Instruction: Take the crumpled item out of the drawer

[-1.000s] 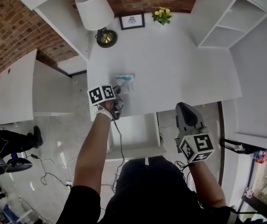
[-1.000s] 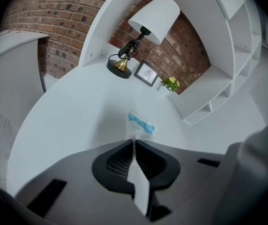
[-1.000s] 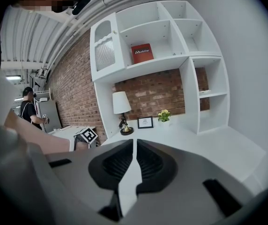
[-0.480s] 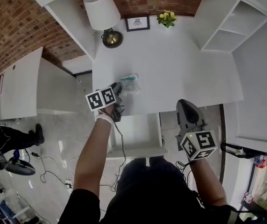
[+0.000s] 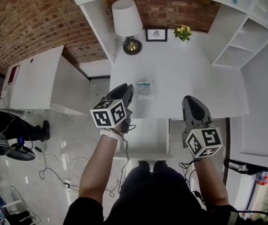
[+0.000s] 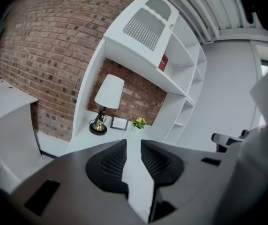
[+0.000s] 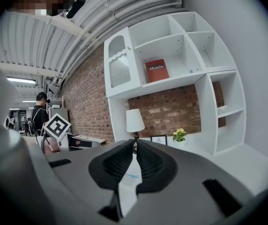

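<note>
The crumpled item (image 5: 144, 89) (pale, with a touch of blue) lies on the white counter (image 5: 185, 71), out of the drawer (image 5: 145, 137), which stands pulled open just below the counter's front edge. The left hand-held gripper (image 6: 133, 143) hovers near the item's left side without touching it. Its jaws have just been opening and stand apart with only bare counter showing between them. The right hand-held gripper (image 7: 135, 146) is held over the drawer's right side, well apart from the item, its jaws drawn together at the tips and gripping nothing. At the back of the counter stand a lamp (image 5: 127, 18), a small framed picture (image 5: 156, 34) and yellow flowers (image 5: 183, 32).
</note>
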A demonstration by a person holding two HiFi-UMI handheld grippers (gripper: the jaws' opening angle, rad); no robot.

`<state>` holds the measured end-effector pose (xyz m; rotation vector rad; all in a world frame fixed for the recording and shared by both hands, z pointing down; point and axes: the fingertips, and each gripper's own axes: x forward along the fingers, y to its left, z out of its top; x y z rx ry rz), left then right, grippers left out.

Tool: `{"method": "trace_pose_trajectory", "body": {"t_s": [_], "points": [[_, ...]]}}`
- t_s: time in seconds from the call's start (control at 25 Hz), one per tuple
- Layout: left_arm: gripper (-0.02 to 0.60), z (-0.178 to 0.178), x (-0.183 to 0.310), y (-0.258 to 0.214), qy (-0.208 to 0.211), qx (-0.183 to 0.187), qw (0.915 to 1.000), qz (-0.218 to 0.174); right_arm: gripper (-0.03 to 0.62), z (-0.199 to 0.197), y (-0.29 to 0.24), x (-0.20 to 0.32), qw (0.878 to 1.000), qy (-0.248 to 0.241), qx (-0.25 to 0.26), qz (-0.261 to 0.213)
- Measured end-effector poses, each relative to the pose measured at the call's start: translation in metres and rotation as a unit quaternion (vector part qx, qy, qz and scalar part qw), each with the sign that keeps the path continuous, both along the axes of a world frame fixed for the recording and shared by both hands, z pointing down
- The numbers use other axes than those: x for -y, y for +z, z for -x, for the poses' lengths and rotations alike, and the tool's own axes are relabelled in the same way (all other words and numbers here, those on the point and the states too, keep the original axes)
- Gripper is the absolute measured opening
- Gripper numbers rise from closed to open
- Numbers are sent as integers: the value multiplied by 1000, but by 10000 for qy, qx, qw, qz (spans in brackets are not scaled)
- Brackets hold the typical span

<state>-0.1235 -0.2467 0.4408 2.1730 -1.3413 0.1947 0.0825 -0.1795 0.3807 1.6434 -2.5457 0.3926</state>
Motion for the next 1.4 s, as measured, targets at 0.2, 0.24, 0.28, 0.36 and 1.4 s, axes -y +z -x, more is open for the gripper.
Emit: {"method": "trace_pose_trajectory", "body": {"t_s": [0.2, 0.24, 0.28, 0.36, 1.4], "points": [[89, 6, -33, -59, -3, 93, 9978, -651, 21, 12, -28, -3, 9994, -68, -67, -339], [89, 6, -40, -70, 17, 137, 9968, -784, 21, 13, -33, -4, 9992, -60, -83, -385], [88, 6, -48, -81, 34, 194, 9956, -917, 20, 14, -38, -5, 9990, -51, -88, -430], [82, 8, -62, -100, 30, 316, 9925, -1179, 20, 18, -50, -7, 9985, -42, -91, -545], [21, 26, -124, -213, -448, 471, 9596, -2738, 0, 57, -148, -40, 9805, -471, -562, -1826]]}}
